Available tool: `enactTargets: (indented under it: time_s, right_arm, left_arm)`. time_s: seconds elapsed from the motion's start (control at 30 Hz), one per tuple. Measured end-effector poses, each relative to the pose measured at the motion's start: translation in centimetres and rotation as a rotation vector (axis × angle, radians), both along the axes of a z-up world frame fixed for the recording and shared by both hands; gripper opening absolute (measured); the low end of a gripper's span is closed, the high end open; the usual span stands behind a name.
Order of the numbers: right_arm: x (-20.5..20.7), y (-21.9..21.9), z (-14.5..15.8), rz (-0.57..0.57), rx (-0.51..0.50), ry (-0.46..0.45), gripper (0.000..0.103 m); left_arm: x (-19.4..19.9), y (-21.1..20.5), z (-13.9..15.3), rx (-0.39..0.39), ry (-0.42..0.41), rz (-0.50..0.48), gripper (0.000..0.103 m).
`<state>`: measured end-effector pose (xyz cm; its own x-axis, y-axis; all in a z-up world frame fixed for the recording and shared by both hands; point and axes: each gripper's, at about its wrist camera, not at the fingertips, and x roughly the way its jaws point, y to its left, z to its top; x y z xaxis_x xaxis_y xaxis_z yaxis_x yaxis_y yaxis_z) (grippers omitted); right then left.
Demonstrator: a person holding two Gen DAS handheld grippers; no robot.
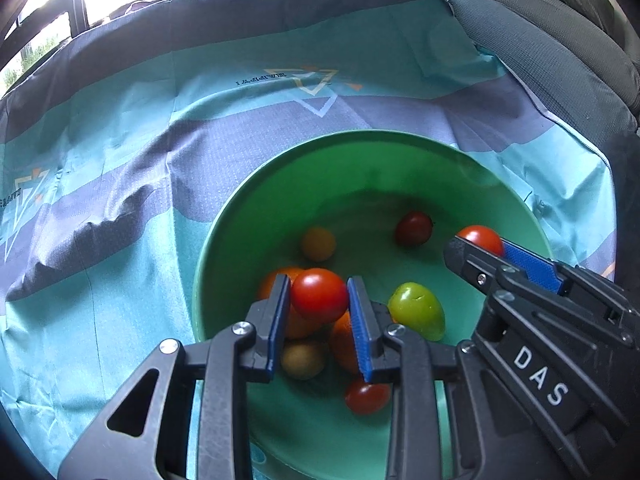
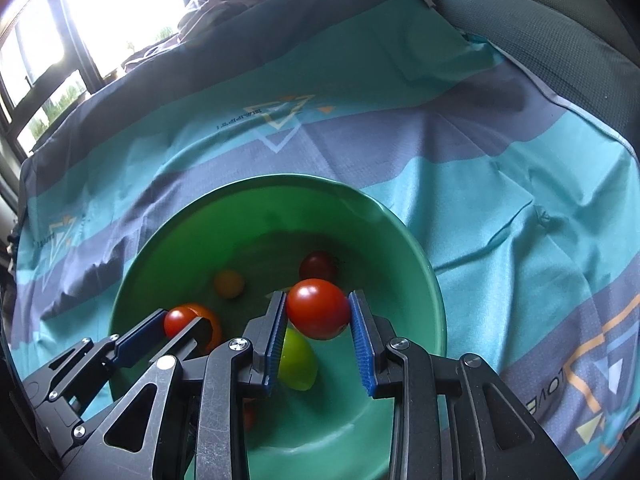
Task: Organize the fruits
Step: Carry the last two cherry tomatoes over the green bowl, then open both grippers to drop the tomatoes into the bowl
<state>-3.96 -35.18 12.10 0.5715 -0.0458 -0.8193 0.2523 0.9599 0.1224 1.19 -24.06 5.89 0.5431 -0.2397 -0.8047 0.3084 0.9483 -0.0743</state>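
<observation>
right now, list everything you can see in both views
green bowl: one, on the cloth, holding loose fruit
held red tomato, left: one, between the left jaws, over the bowl
held red tomato, right: one, between the right jaws, over the bowl
loose red tomatoes: two, dark one at far side of bowl, one near side
green tomato: one, in bowl
yellow-orange fruit: one, small, in bowl
orange fruit: at least two, under the left jaws
brownish fruit: one, in bowl
cloth: one, teal and grey bands, triangle print
grey cushion: one, far right
left gripper: black, blue pads
right gripper: black, blue pads
</observation>
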Motion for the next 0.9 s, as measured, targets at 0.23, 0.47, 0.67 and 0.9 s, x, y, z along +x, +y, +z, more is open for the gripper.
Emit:
enactTargets:
  time_s: [0.23, 0.47, 0.67, 0.9]
  right_arm:
    - [-0.1, 0.0, 0.1, 0.004, 0.006, -0.003, 0.033]
    - [-0.1, -0.3, 0.0, 0.021, 0.033, -0.01, 0.034]
    - [-0.7, -1.0, 0.5, 0.007, 0.059, -0.029, 0.041]
    - [-2.5, -1.0, 3.1, 0.002, 0.061, -0.112, 0.047]
  left_arm:
    - [0.0, -0.1, 0.0, 0.002, 0.002, -0.004, 0.029]
    - [-0.9, -1.5, 0.2, 0.001, 0.001, -0.086, 0.059]
    - [-1.8, -1.8, 0.5, 0.0, -0.025, -0.096, 0.059]
    - [-3.7, 0.1, 5.1, -0.009, -0.166, -0.018, 0.059]
